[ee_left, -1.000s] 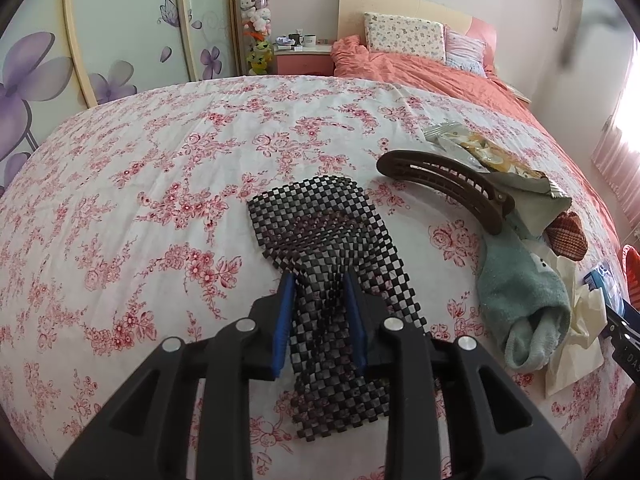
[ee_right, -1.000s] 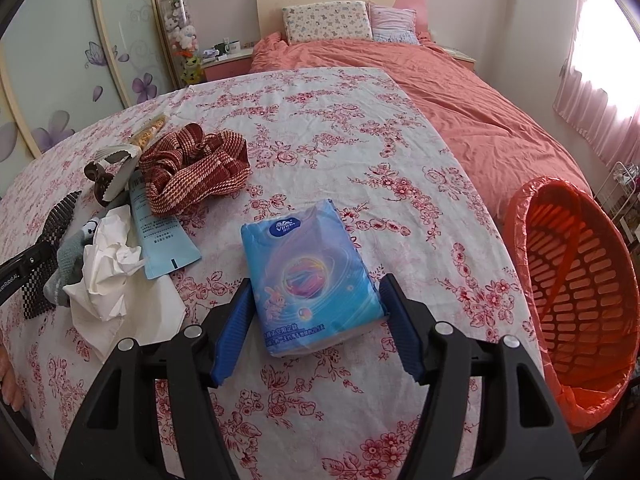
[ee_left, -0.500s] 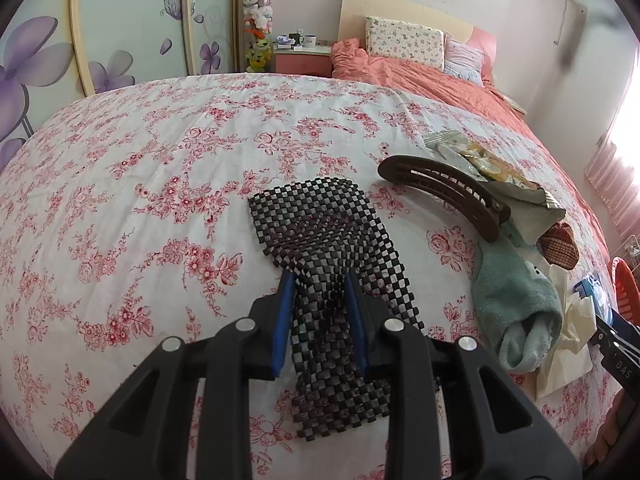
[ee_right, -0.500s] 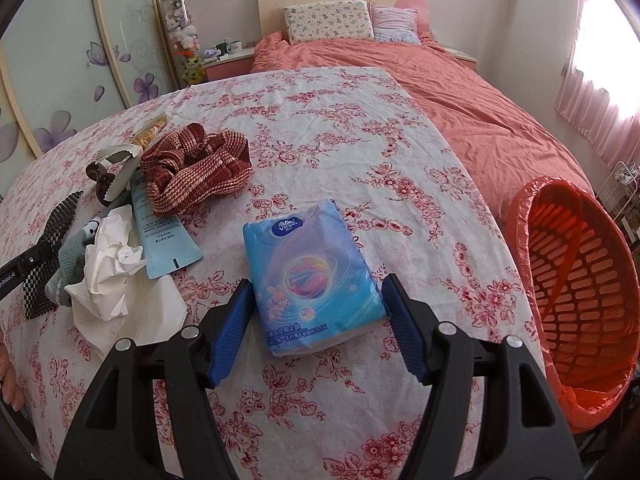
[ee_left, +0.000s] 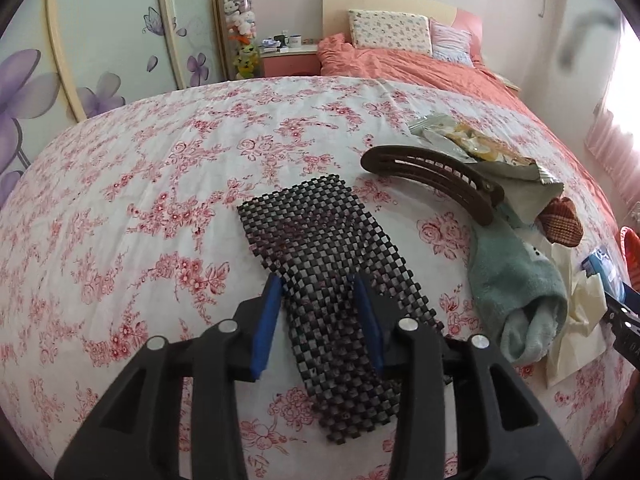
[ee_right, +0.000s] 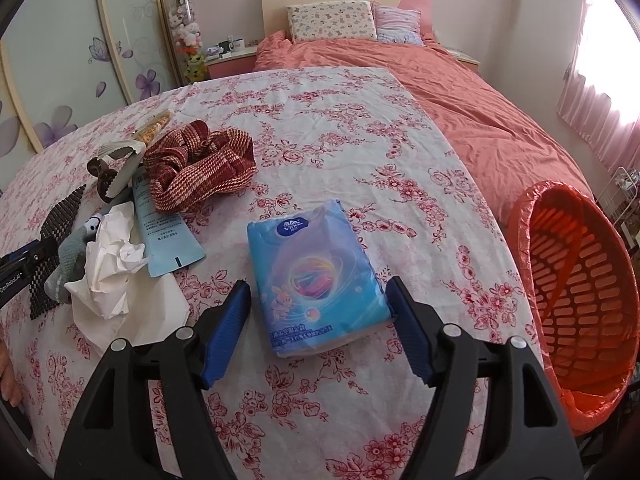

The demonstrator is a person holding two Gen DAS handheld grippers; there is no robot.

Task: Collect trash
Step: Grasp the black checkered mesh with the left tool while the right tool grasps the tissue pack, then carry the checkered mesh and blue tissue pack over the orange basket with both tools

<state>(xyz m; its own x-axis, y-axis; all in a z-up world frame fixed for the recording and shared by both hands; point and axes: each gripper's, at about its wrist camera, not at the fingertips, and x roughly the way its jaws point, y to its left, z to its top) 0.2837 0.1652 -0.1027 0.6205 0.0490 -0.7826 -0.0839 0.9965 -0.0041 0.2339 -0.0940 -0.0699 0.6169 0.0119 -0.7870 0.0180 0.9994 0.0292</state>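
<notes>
This is a bedroom in a home. A big bed with an orange blanket and two pillows stands by the wall. A small pink table sits beside it, with mugs on top. Soft toys stand in a tall clear case. The closet doors have purple flowers.

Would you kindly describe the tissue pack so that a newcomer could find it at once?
Start at the orange basket beside the floral sheet. Just left of it on the sheet lies the tissue pack, flat between the open pads of the right gripper. It is the only glossy blue rectangle, apart from the cluttered heap further left.
</notes>
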